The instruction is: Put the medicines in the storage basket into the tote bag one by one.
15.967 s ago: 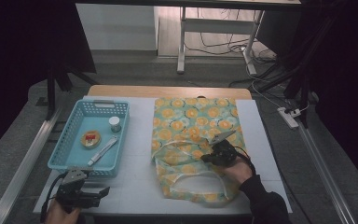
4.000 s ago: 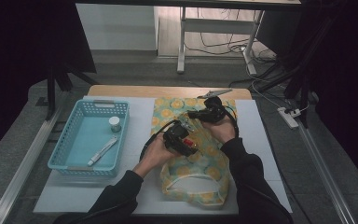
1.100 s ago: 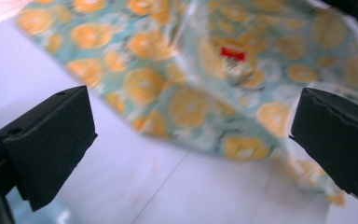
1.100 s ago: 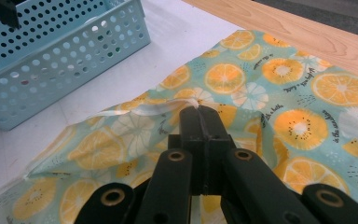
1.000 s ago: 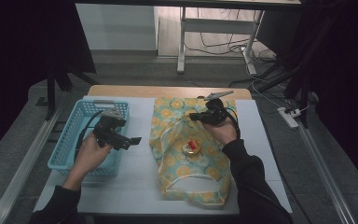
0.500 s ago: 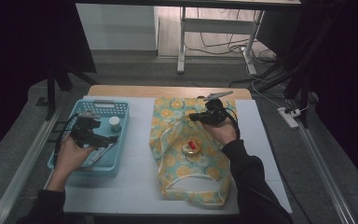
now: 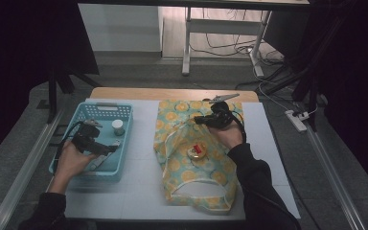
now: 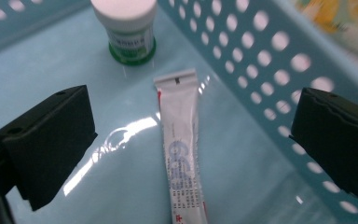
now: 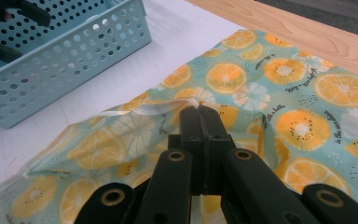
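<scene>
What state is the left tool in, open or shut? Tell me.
Open. In the left gripper view the left tool has its black jaws standing wide apart on either side of the white tube, which lies flat on the blue basket floor, ungripped.

White-capped green-label bottle (image 8: 129, 29) upright in basket; round tin (image 7: 197, 153) inside bag; wooden tabletop strip (image 7: 172, 94) behind.

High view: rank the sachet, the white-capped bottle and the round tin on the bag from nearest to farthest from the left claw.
1. Sachet, on the basket floor right by the left claw.
2. White-capped bottle, farther back in the basket.
3. Round tin, off to the right on the bag.
</scene>
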